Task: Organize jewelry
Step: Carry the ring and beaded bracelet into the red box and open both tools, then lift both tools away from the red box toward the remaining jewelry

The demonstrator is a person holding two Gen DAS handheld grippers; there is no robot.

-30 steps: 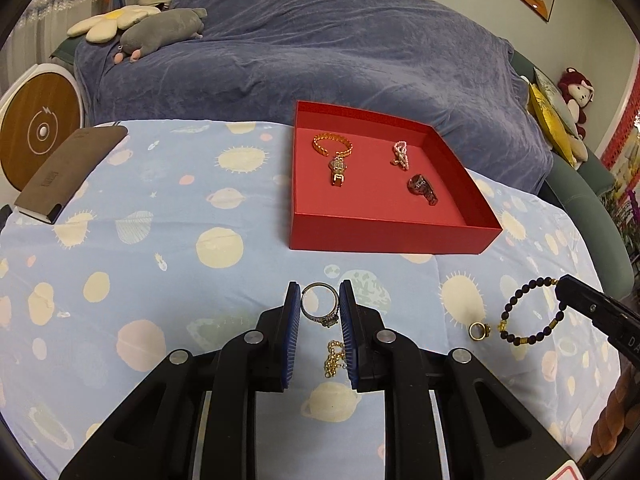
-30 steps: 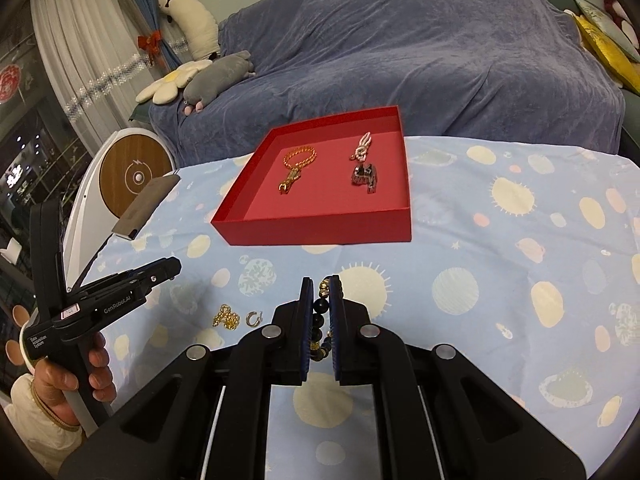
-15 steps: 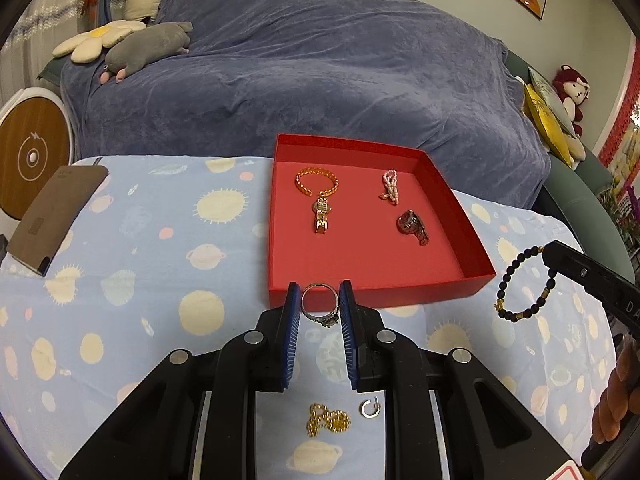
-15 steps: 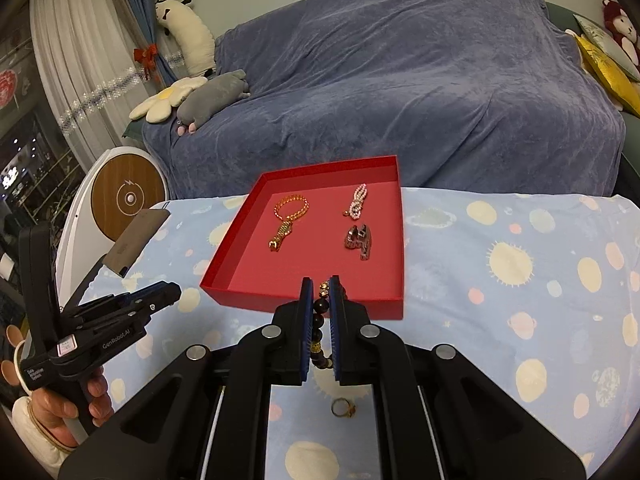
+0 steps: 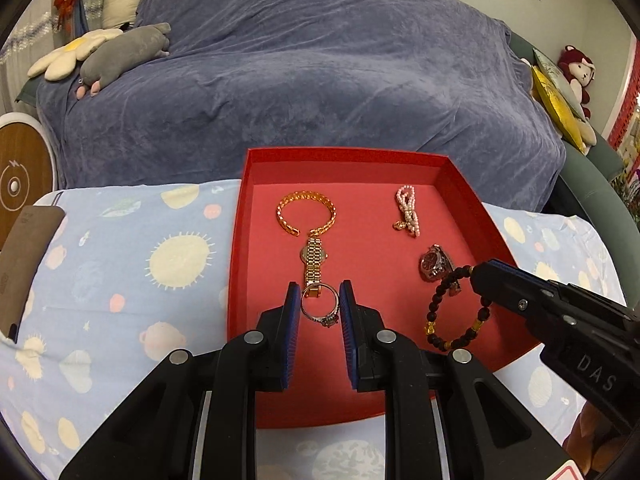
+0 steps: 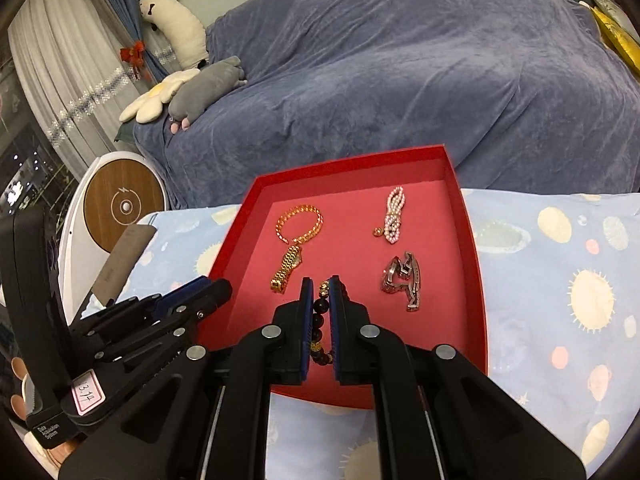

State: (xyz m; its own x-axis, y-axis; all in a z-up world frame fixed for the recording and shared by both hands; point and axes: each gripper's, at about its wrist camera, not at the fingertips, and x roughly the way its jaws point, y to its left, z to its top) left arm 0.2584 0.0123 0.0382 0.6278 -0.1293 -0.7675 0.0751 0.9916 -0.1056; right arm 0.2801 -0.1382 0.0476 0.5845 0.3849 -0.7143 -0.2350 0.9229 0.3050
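left tool (image 5: 320,308) clamped on silver ring (image 5: 321,306), right tool (image 6: 320,300) gripping dark bead bracelet (image 5: 456,309), both held over red tray (image 5: 456,184), gold watch (image 5: 313,259) lying inside

A large sofa draped in a blue-grey velvety throw (image 5: 320,92) fills the far side. On its left lie a grey plush animal (image 5: 124,50) and a cream flower-shaped cushion (image 5: 68,54). A pale blue tablecloth printed with suns and planets (image 5: 120,280) covers the near table.

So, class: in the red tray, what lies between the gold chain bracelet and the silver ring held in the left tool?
A slim gold wristwatch lies lengthwise between bracelet and ring, seen in the left wrist view.
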